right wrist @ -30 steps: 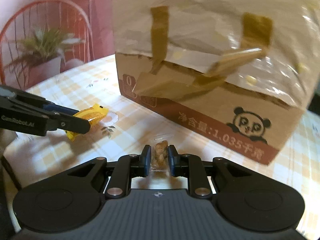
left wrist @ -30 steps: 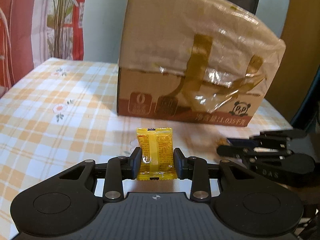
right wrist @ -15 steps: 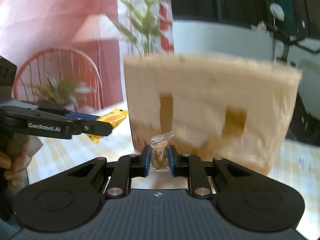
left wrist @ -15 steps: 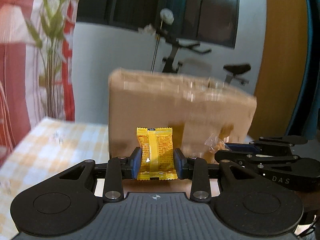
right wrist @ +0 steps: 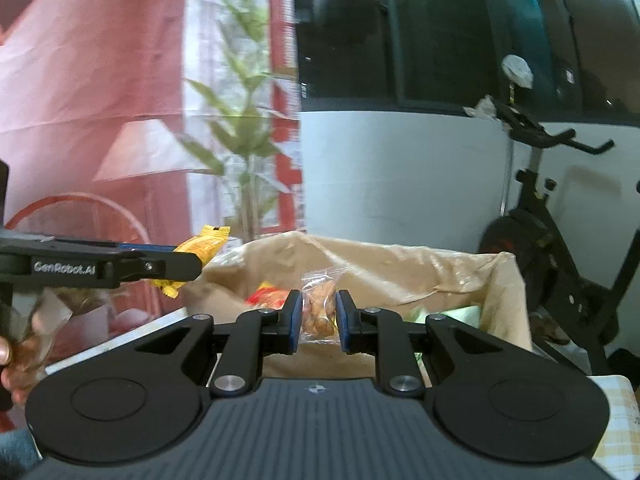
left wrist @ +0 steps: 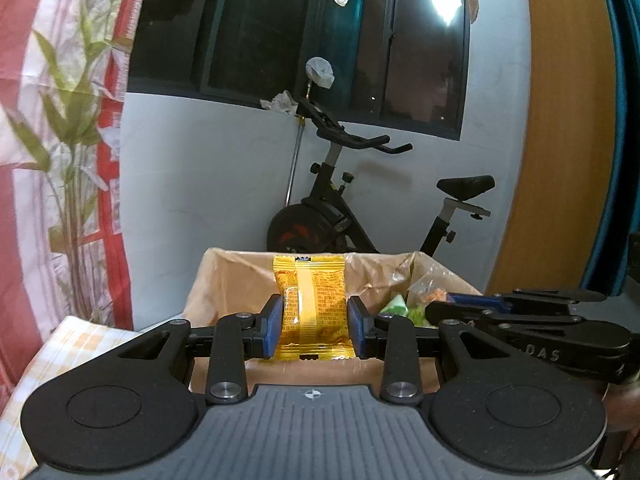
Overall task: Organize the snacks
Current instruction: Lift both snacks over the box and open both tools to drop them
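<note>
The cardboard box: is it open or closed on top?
Open: the cardboard box shows its inner walls, and snacks lie inside.

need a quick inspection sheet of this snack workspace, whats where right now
surface: checked tablecloth at the lower left, mostly hidden by the tools
job's things: yellow snack packet and clear bag of brown snacks, both held above the open cardboard box; other wrapped snacks lie inside the box
clutter: nothing seen
grippers: left tool shut on the yellow snack packet; right tool shut on the clear bag of brown snacks
cables: nothing seen
surroundings: exercise bike, dark window, red and white curtain
</note>
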A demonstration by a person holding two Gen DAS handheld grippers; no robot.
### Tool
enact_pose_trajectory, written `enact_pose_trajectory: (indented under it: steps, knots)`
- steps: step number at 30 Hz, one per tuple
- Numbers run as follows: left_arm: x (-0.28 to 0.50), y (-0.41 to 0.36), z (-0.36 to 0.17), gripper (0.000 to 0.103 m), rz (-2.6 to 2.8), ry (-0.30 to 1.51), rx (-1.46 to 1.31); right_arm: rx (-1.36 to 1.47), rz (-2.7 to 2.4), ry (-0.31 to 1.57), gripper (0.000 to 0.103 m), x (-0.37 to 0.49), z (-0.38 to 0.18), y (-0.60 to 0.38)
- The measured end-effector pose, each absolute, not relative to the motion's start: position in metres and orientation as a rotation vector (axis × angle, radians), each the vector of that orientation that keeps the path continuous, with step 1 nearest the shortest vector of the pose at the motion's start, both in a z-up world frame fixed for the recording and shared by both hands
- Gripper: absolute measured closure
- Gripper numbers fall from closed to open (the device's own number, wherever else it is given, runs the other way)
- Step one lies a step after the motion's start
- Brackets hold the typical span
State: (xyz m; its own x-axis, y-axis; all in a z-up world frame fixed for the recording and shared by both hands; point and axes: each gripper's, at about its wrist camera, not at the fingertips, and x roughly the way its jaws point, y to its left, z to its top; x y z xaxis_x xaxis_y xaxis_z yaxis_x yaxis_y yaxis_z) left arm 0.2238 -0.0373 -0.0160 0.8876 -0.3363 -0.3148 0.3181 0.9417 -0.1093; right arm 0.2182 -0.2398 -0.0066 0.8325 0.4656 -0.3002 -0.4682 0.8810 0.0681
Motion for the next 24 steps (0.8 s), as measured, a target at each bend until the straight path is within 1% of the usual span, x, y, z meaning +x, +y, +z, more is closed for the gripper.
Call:
enact_pose_trajectory:
  steps: [10, 18, 20, 22, 23, 24]
  knots:
    - [0.283, -0.044, -0.031, 0.067, -0.364, 0.415, -0.071, -0.031, 0.44, 0.399, 0.083, 0.271, -0.014, -0.236]
    - [0.293, -0.043, -0.045, 0.066, -0.342, 0.469, -0.062, -0.024, 0.431, 0.42, 0.083, 0.282, -0.023, -0.237]
    - [0.293, -0.043, -0.046, 0.064, -0.336, 0.486, -0.057, -0.026, 0.421, 0.424, 0.082, 0.282, -0.024, -0.238]
    - [0.293, -0.042, -0.045, 0.053, -0.346, 0.496, -0.055, -0.024, 0.409, 0.425, 0.082, 0.281, -0.024, -0.24]
    - [0.291, -0.042, -0.044, 0.05, -0.349, 0.494, -0.054, -0.019, 0.407, 0.427, 0.081, 0.28, -0.024, -0.241]
    - [0.288, -0.041, -0.042, 0.044, -0.352, 0.487, -0.051, -0.01, 0.407, 0.429, 0.076, 0.28, -0.024, -0.243]
